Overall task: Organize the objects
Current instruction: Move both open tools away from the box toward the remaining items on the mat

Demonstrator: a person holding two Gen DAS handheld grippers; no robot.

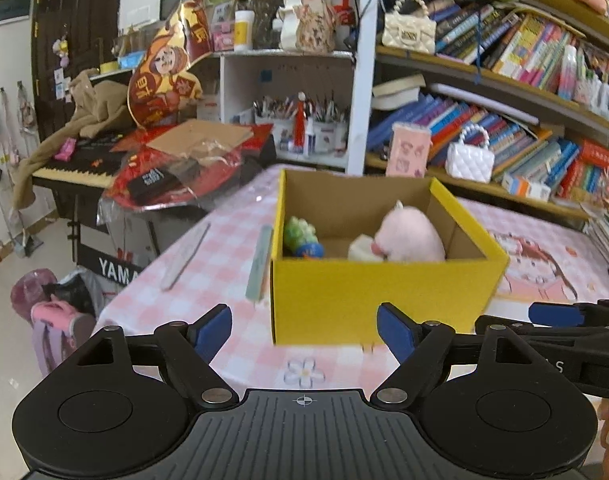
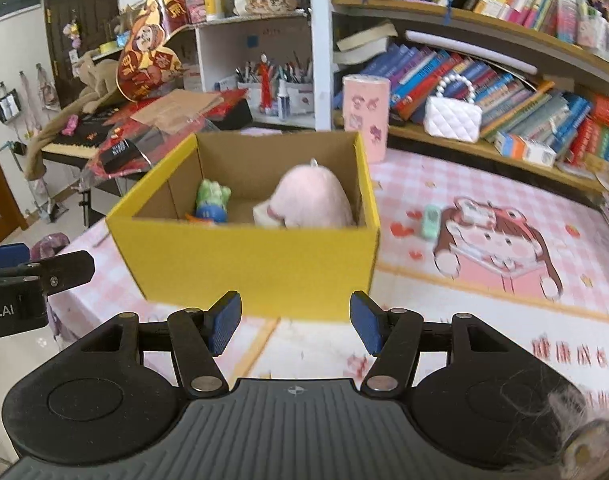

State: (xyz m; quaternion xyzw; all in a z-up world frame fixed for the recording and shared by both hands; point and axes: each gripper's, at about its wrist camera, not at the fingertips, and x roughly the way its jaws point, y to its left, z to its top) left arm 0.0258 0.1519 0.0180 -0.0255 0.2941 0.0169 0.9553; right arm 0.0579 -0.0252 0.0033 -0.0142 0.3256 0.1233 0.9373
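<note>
A yellow box [image 1: 368,296] stands on a table [image 1: 232,236] covered with a pink-and-white checked cloth. Its outer walls are bright yellow and its inside is plain brown cardboard; the top is open. Inside, on the right, lies a pink plush [image 1: 410,236] with a rounded body and a small loop on top, resting against the right wall. A pale, whitish block [image 1: 362,250] sits touching the plush on its left side. In the left part of the box stands a small green toy [image 1: 300,234] with a blue base and a bit of orange at its foot.

The left gripper [image 1: 304,330] hangs just in front of the box's near wall, its blue pads [image 1: 212,330] spread wide apart with nothing between them. The right gripper [image 2: 296,324] sits likewise before the box, its blue-padded fingers [image 2: 226,322] parted and empty. Each gripper shows at the edge of the other's view, so they are side by side.

Left of the box, two flat strips lie on the cloth: a greenish strip [image 1: 259,264] just beside the box wall, and a grey strip [image 1: 186,256] farther left. From the right wrist, a small mint-green object [image 2: 430,222] lies on the cloth to the right of the box, beside a cartoon girl print [image 2: 500,248]. A pink cylinder [image 2: 364,116] stands behind the box, near the bookshelf [image 2: 504,80]
</note>
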